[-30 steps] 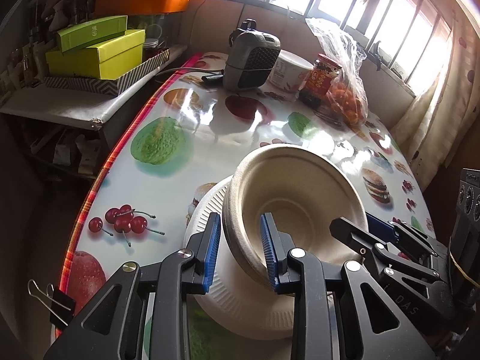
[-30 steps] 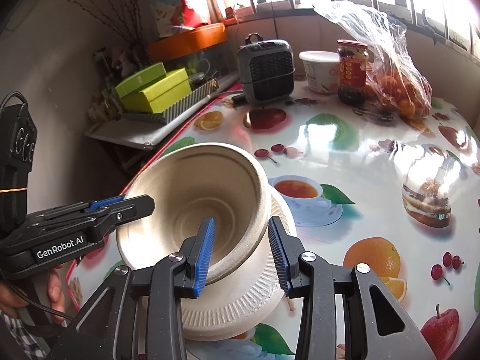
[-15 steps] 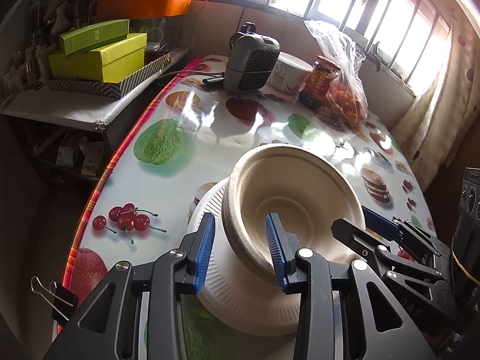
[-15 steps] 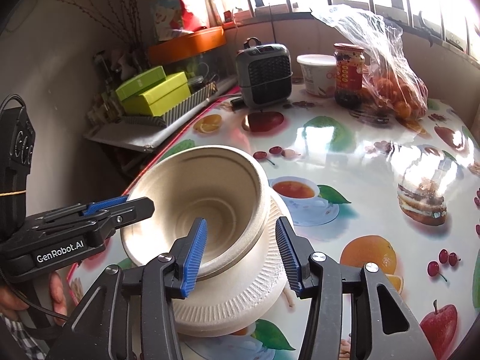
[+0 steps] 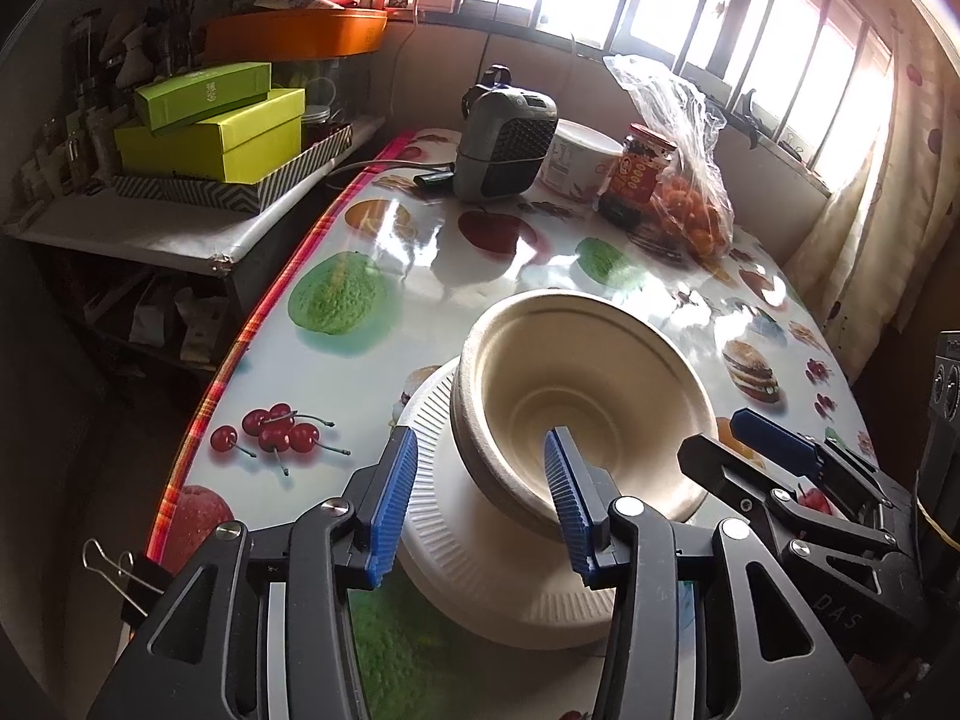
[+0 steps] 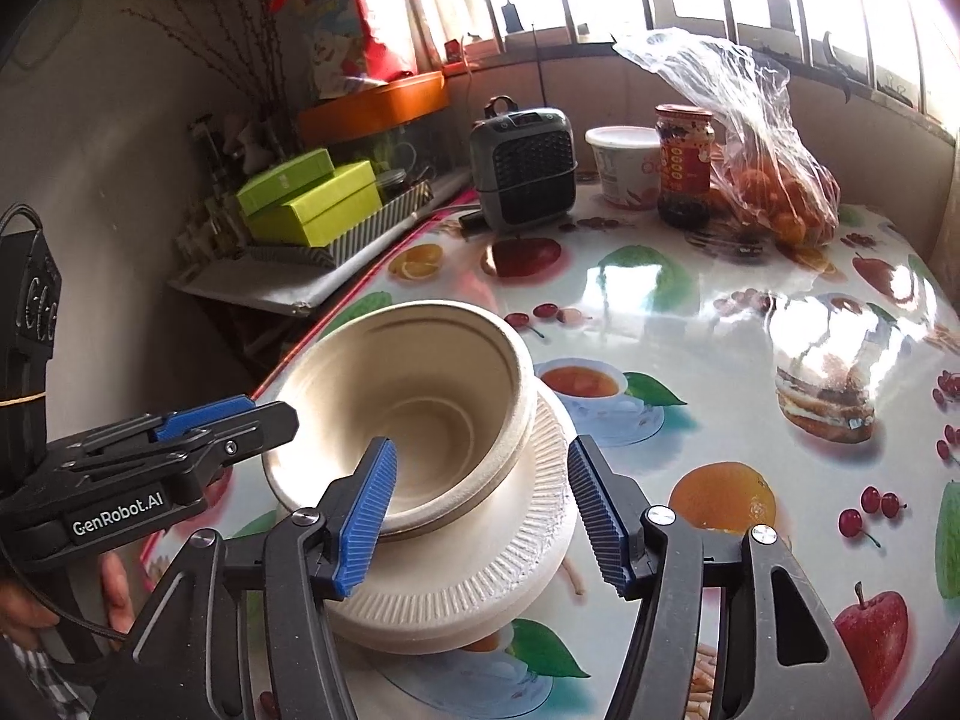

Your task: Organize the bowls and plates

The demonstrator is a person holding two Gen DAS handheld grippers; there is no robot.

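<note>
Both sets of jaws stand apart, gripping nothing: the left gripper and right gripper each straddle the bowl rim. The bowl sits on 1 plate on the counter, hiding the plate's centre.

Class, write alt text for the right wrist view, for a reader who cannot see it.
A beige bowl rests tilted on white ribbed plates on a fruit-print table, between the open right gripper's blue pads. The left gripper reaches in from the left.
</note>
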